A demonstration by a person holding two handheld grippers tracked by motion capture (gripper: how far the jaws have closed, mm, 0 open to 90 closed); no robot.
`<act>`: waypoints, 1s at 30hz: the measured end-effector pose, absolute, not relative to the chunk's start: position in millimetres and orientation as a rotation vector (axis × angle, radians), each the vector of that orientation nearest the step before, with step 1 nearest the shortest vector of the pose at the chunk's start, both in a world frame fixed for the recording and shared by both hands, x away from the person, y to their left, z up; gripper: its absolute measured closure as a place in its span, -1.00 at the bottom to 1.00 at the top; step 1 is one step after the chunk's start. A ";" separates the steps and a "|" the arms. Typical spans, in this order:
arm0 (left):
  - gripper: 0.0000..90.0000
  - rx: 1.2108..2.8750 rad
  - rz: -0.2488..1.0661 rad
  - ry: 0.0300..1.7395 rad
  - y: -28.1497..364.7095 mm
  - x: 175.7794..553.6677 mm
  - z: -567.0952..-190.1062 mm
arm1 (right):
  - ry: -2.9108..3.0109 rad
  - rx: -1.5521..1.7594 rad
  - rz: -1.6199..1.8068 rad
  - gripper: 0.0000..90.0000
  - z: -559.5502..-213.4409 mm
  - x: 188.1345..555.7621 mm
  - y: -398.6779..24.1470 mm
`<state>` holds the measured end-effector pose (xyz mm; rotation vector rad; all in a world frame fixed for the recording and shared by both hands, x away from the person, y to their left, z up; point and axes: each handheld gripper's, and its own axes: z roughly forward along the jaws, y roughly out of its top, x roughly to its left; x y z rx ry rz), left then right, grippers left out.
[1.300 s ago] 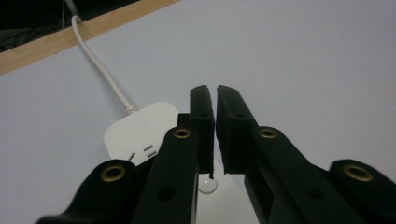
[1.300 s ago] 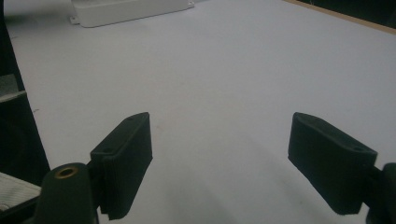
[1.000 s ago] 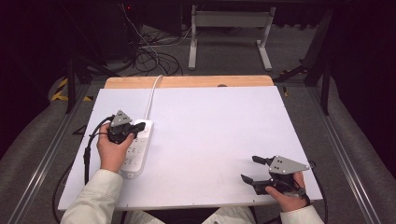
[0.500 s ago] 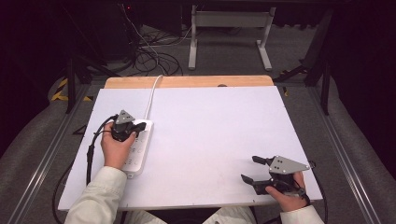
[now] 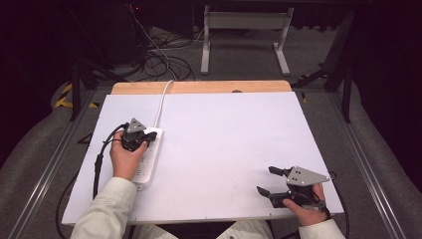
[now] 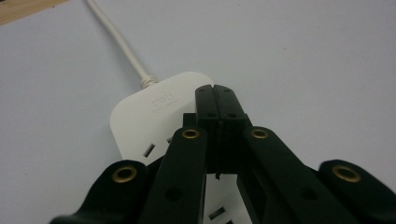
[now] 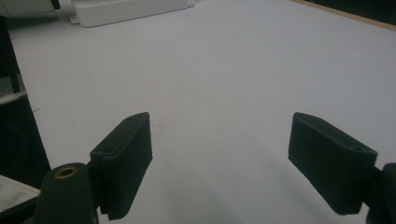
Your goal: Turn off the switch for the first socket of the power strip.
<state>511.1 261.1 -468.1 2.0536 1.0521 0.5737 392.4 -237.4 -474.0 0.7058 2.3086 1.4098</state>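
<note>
Hovering left gripper [image 6: 217, 100] closed over power strip [image 6: 154, 116], right gripper [image 7: 219, 158] gaping

Bright evenly lit table [image 5: 224, 149], dark surroundings, soft shadows, slight blur

White power strip [image 5: 146, 158] with cream cord [image 5: 161, 102]; white tabletop [image 5: 224, 144], tan wood far edge; black tongs [image 6: 217, 100], brass rivets; grey plates.

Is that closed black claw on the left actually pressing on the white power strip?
Cannot tell. In the left gripper view the left gripper, jaws shut together, overlaps the power strip, but no contact or gap shows. The high view shows it over the strip, too small to judge.
</note>
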 end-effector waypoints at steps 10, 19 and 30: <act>1.00 2.072 0.584 1.043 258.7 511.5 -469.8 | 2.310 0.705 1.405 -0.51 -473.9 392.1 -237.1; 1.00 2.085 0.610 1.038 256.0 509.5 -470.2 | 2.311 0.702 1.405 -0.51 -473.8 391.7 -237.0; 1.00 2.089 0.635 1.049 253.5 508.7 -469.8 | 2.312 0.701 1.406 -0.51 -473.9 391.5 -237.1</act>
